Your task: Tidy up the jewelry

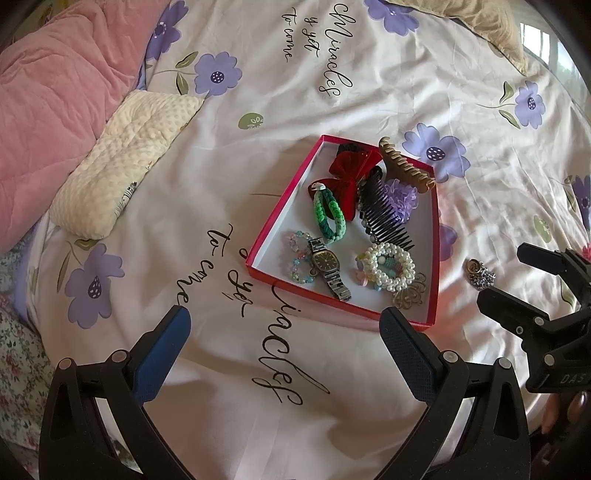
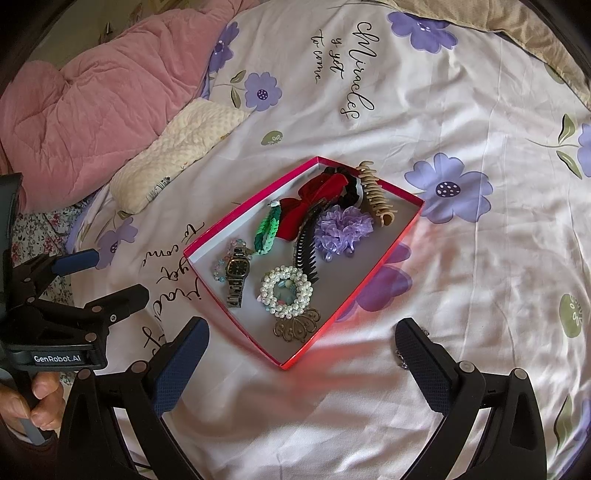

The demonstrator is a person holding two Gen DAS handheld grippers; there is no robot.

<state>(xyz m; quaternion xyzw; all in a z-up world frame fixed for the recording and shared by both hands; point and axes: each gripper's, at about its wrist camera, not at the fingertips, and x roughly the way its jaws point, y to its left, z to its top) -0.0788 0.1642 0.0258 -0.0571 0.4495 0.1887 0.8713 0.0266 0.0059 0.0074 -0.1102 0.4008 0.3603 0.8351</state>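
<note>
A red box (image 1: 275,218) (image 2: 236,218) lies on the bed with jewelry in it: a watch (image 1: 327,266) (image 2: 238,275), a pearl bracelet (image 1: 388,266) (image 2: 286,291), a green braided band (image 1: 328,214) (image 2: 266,230), a red bow (image 1: 351,173), a black comb (image 1: 384,214), a purple scrunchie (image 2: 343,227). A silver sparkly piece (image 1: 480,275) lies on the sheet right of the box, mostly hidden behind my right finger (image 2: 424,362). My left gripper (image 1: 284,343) is open and empty, near the box's front edge. My right gripper (image 2: 299,354) is open and empty.
A pink quilt (image 1: 51,110) and a cream pillow (image 1: 125,158) lie to the left. A tan pillow (image 1: 476,22) is at the far right. The white floral sheet (image 1: 369,74) spreads around the box. A tan claw clip (image 1: 406,166) rests on the box's far rim.
</note>
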